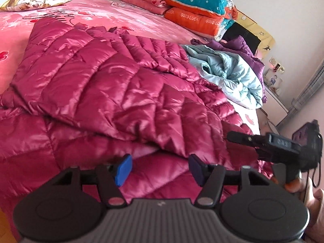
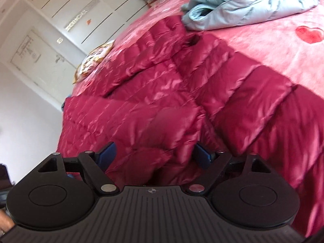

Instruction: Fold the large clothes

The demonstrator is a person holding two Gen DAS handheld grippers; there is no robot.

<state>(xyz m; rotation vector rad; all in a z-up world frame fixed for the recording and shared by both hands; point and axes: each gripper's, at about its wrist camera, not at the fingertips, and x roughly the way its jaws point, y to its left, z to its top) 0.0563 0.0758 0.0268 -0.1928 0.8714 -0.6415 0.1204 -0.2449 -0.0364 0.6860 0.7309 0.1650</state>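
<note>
Magenta quilted down jacket (image 1: 113,85), glossy, spread flat on the bed, one side folded over its body, hem hanging over the near edge, crumpled pale blue jacket (image 1: 228,73) touching its far right side

Both tongs, left (image 1: 160,169) and right (image 2: 155,155), gape apart, gripping nothing.

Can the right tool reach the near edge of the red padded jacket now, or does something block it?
Probably yes. The right tool is open, right over the red padded jacket, with nothing between them. The light blue garment lies farther back.
</note>
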